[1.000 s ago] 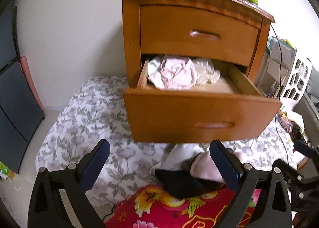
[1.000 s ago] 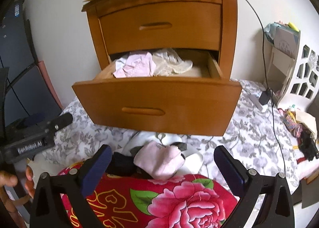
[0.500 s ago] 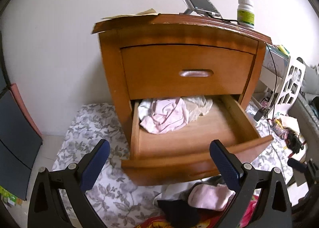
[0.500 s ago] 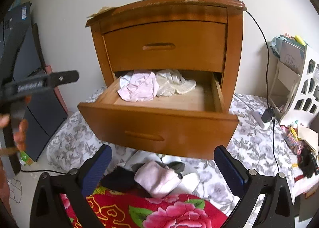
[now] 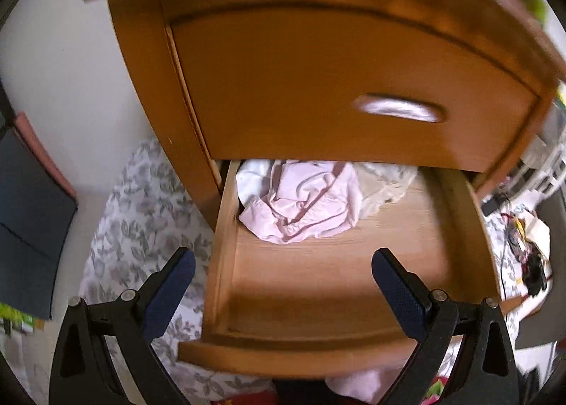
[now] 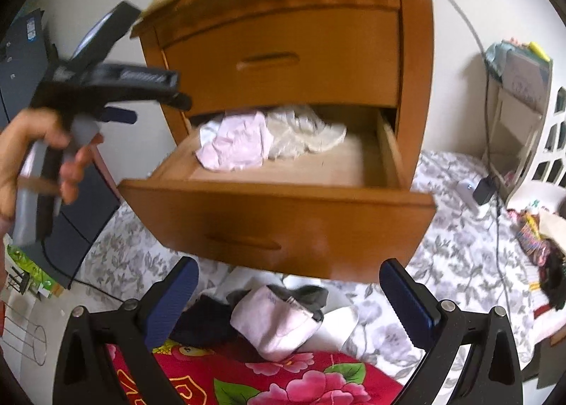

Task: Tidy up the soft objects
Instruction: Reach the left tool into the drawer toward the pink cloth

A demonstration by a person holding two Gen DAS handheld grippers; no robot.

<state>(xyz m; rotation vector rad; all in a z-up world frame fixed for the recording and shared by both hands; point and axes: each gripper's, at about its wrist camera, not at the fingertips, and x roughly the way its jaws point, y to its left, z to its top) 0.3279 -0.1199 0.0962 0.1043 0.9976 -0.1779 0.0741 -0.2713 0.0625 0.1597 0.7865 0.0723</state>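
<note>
A wooden nightstand has its lower drawer (image 5: 226,228) (image 6: 283,217) pulled out. At the drawer's back lie a crumpled pink garment (image 5: 304,203) (image 6: 233,143) and a cream lace cloth (image 5: 385,182) (image 6: 304,136). My left gripper (image 5: 283,284) hovers open and empty over the drawer's bare front half. My right gripper (image 6: 288,299) is open and empty, lower down, in front of the drawer. Beneath it a pink cloth (image 6: 276,323), a black cloth (image 6: 205,323) and a white piece (image 6: 339,327) lie in a pile. A hand (image 6: 32,154) holds the left gripper's body at left.
A grey floral sheet (image 6: 452,253) (image 5: 141,221) covers the floor, with a red flowered blanket (image 6: 276,383) at the near edge. A cable and charger (image 6: 481,189) lie right of the nightstand, beside a white lattice rack (image 6: 544,143). Dark panels (image 5: 28,235) lean at left.
The left gripper has risen and moved forward, from near the floor pile to above the open drawer. The right gripper rose slightly and stays in front of the drawer. Both stayed open.
</note>
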